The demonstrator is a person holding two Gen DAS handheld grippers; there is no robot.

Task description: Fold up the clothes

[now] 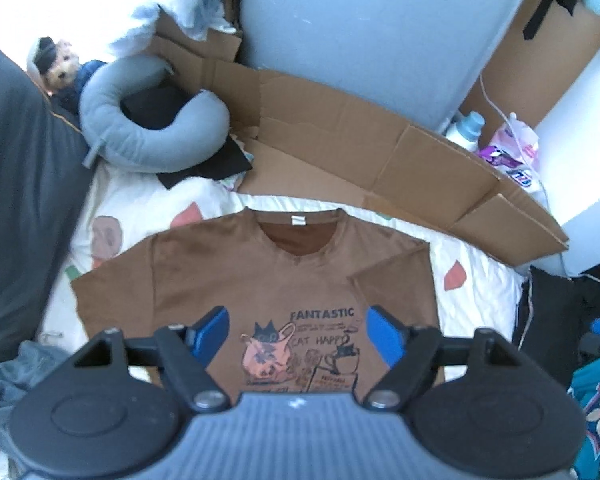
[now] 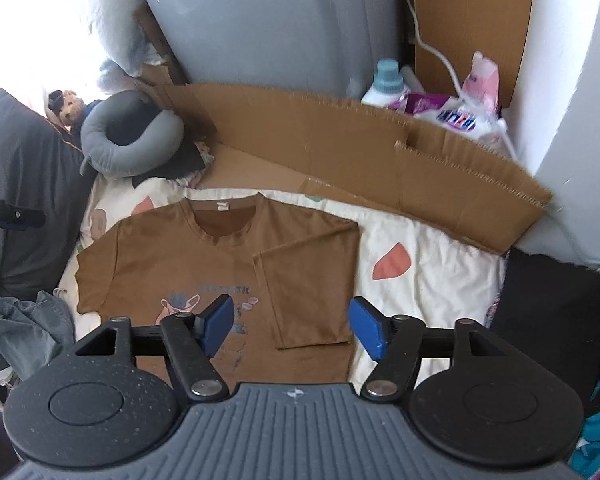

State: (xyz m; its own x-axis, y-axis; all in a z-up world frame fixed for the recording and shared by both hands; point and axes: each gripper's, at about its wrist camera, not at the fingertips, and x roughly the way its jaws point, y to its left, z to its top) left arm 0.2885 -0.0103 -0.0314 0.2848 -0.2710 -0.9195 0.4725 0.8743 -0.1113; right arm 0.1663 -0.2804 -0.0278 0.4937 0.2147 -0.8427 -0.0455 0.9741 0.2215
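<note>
A brown T-shirt with a cat print lies flat on the white patterned bedsheet, collar toward the far side. Its right sleeve and right side are folded in over the body; the left sleeve lies spread out. My left gripper hangs above the print, open, with nothing between its blue pads. In the right wrist view my right gripper hovers above the folded right part of the shirt, open and holding nothing.
Flattened cardboard lies along the far edge of the bed. A grey neck pillow and a plush toy sit at far left beside a dark cushion. A detergent bottle and packets stand at far right. Grey cloth lies near left.
</note>
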